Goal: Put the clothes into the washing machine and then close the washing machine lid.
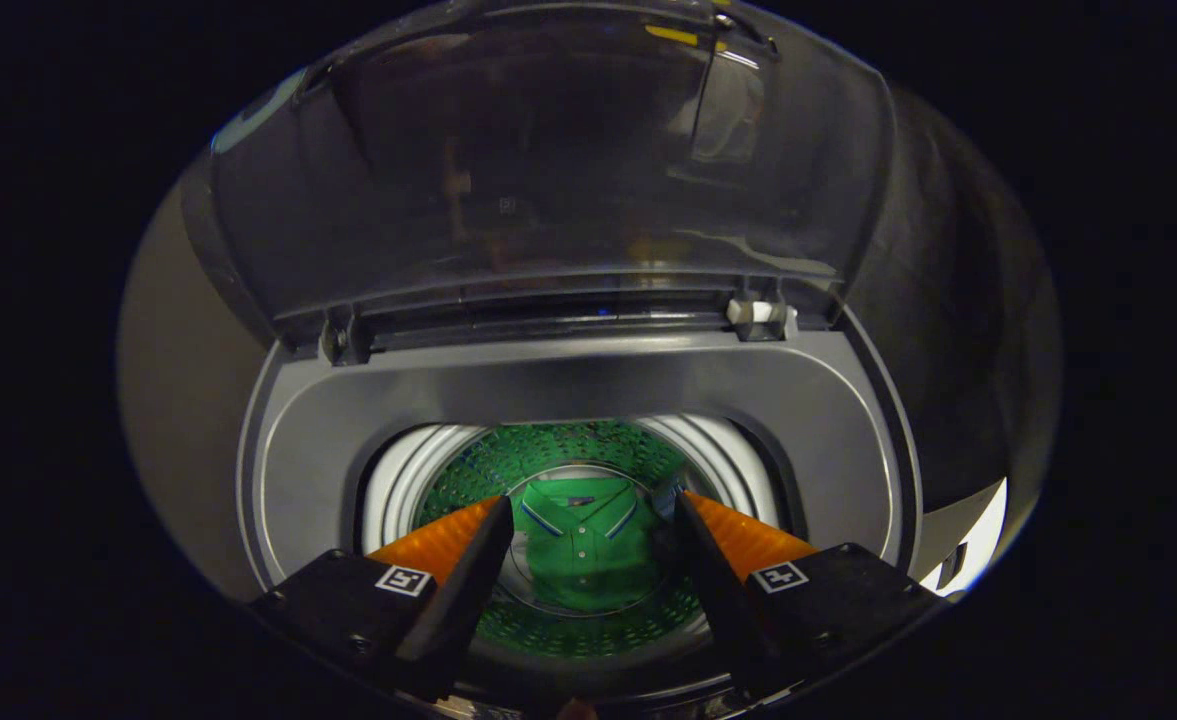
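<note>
The tool hangs over the washing machine's mouth, its orange-faced fingers spread apart and gripping nothing. Past them, down in the perforated drum, a green polo shirt lies flat on the bottom, so the loading looks done. Beyond, the translucent lid stands raised on its rear hinges. To close it well, I would reach for its top edge and draw it down gently. The lid's front handle and the shirt's lower hem are cut off; the drum is dim.
</note>
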`<state>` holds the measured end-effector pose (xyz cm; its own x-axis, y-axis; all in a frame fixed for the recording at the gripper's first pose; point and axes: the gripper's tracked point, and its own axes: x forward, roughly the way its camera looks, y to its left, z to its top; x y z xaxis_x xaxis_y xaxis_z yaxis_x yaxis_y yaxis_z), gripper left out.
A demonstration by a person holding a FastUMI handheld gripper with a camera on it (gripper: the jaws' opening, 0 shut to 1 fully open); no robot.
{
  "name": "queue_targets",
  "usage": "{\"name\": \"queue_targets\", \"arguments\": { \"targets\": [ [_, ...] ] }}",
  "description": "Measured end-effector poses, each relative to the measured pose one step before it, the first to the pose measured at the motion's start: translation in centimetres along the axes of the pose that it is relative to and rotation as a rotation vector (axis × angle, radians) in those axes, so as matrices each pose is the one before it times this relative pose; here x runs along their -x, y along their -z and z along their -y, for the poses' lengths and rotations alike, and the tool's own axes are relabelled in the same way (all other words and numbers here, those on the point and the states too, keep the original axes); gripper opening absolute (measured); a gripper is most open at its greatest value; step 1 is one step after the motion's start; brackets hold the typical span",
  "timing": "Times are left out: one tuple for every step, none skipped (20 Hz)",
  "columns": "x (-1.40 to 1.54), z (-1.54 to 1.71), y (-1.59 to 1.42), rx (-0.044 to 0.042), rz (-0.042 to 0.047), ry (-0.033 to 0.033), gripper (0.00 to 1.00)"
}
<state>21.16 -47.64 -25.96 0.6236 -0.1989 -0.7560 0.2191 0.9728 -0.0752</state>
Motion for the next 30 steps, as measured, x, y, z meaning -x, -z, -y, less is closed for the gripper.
{"name": "queue_targets", "arguments": {
  "targets": [
    [0.959, 0.240, -0.833, -0.00002, 0.02236, 0.00766, 1.00],
    [0.932, 0.061, -0.850, 0.00091, 0.02071, 0.00645, 1.00],
    [1.044, 0.078, -1.084, 0.00510, 0.02320, 0.00597, 1.00],
    [1.001, 0.120, -1.332, 0.00474, 0.02630, 0.00552, 1.00],
    [1.163, -0.105, -1.538, 0.00399, 0.02649, 0.00109, 1.00],
    [0.892, 0.039, -1.430, 0.00256, 0.02751, 0.00559, 1.00],
    [0.918, -0.082, -1.803, -0.00167, 0.03386, 0.00126, 1.00],
    [0.789, -0.068, -2.020, -0.00312, 0.03057, 0.00199, 1.00],
    [0.663, 0.033, -1.609, 0.00391, 0.02465, 0.00185, 1.00],
    [0.613, 0.056, -1.565, 0.00683, 0.02719, -0.00036, 1.00],
    [0.497, 0.032, -1.659, 0.00642, 0.02158, 0.00520, 1.00],
    [0.594, -0.110, -1.965, 0.00817, 0.02707, 0.00139, 1.00],
    [0.526, 0.099, -1.368, 0.00178, 0.01246, 0.00352, 1.00],
    [0.354, 0.123, -1.077, -0.00442, 0.01126, -0.00015, 1.00],
    [0.522, -0.034, -1.239, -0.00657, 0.01255, -0.00423, 0.99],
    [0.370, 0.035, -1.397, -0.01037, 0.02101, -0.00305, 0.99],
    [0.310, -0.042, -1.429, -0.00956, 0.02321, -0.00273, 0.99],
    [0.240, 0.030, -1.368, -0.00606, 0.01891, 0.00227, 0.99],
    [0.006, 0.020, -0.806, -0.00329, 0.00989, 0.00022, 0.99],
    [-0.135, -0.173, -0.815, 0.00001, 0.00999, -0.00194, 0.99],
    [-0.301, -0.247, -0.879, 0.00014, 0.01147, -0.00166, 0.99],
    [-0.283, -0.369, -0.681, -0.00265, 0.01304, -0.00462, 0.99],
    [-0.661, -0.326, -0.521, -0.00246, 0.00526, -0.00542, 0.99],
    [-0.643, -0.224, -0.219, -0.00341, -0.00196, -0.00307, 0.99],
    [-0.753, -0.155, -0.174, -0.00056, -0.00407, -0.00222, 0.99],
    [-0.858, -0.298, -0.070, 0.00409, -0.00810, -0.00524, 0.99],
    [-0.842, -0.244, -0.217, 0.00366, 0.00067, -0.00087, 0.99],
    [-0.887, -0.147, -0.119, 0.00053, -0.00308, -0.00469, 0.99],
    [-0.741, -0.111, -0.127, -0.00462, -0.00347, -0.00252, 0.99],
    [-0.630, -0.050, -0.120, -0.00406, -0.00172, -0.00059, 0.99]
  ]
}}
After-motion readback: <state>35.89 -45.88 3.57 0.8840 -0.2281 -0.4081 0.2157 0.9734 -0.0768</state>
